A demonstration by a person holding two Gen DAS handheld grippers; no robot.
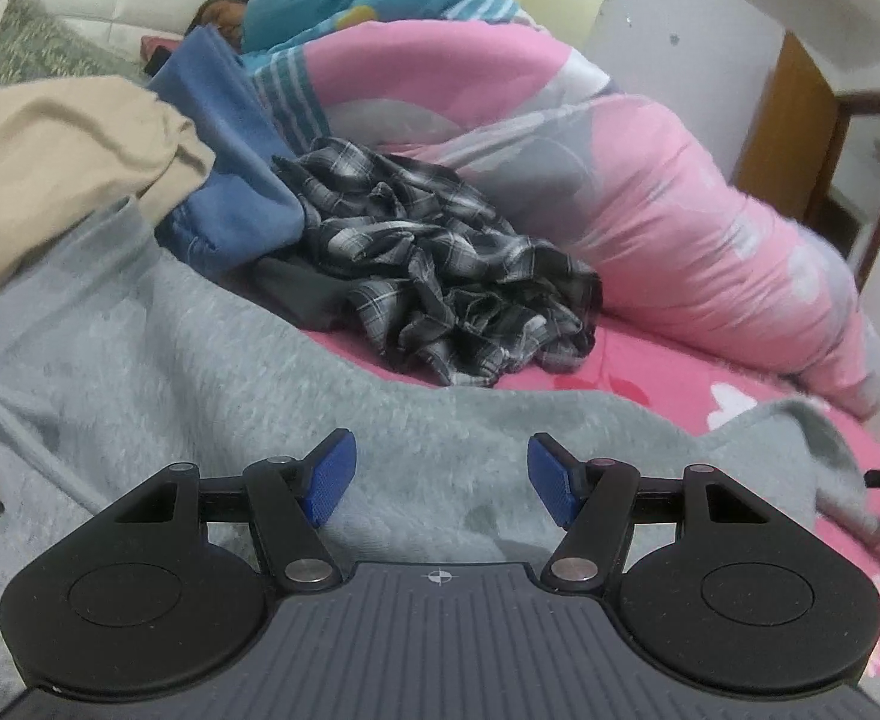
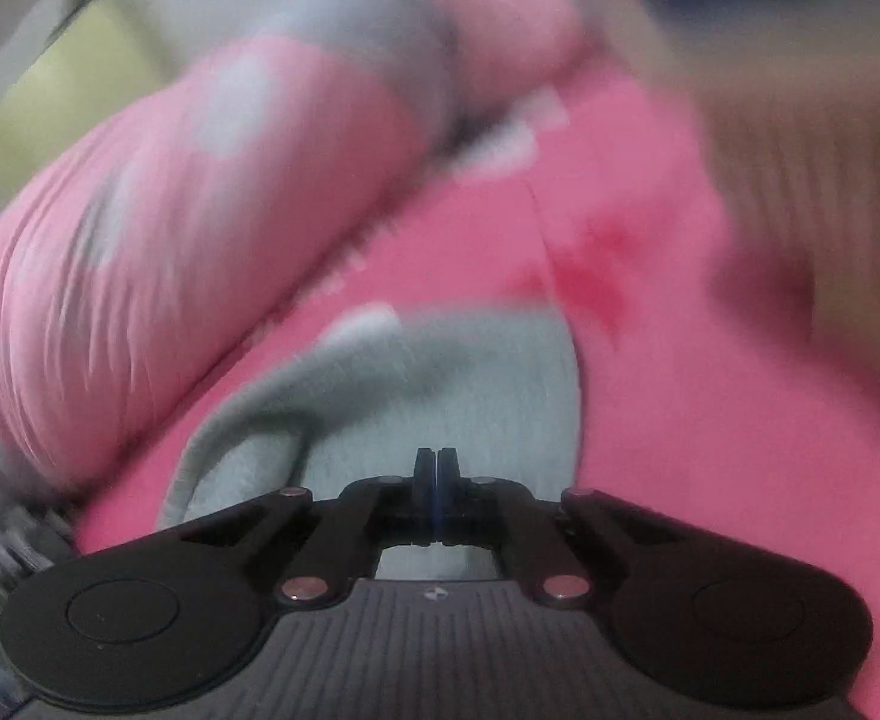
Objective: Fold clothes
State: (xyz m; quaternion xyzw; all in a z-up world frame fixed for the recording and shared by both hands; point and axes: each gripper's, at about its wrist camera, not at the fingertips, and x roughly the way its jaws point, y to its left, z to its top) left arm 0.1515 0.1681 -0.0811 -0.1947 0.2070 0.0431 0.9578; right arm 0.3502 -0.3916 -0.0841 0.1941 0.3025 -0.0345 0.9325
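Observation:
A grey fleece garment (image 1: 212, 396) lies spread over the pink bed sheet (image 1: 638, 384), with a drawstring and its metal tip at the left. My left gripper (image 1: 442, 474) hovers just above it, jaws open, nothing between the blue pads (image 1: 329, 477). In the blurred right wrist view, my right gripper (image 2: 436, 468) is shut with its pads pressed together over an edge of the grey garment (image 2: 440, 378). No cloth shows between those pads.
A crumpled dark plaid shirt (image 1: 440, 264) lies behind the grey garment, beside blue (image 1: 230, 180) and beige (image 1: 62, 150) clothes. A rolled pink quilt (image 1: 650, 180) runs along the back, and a person lies under a blue blanket at the headboard.

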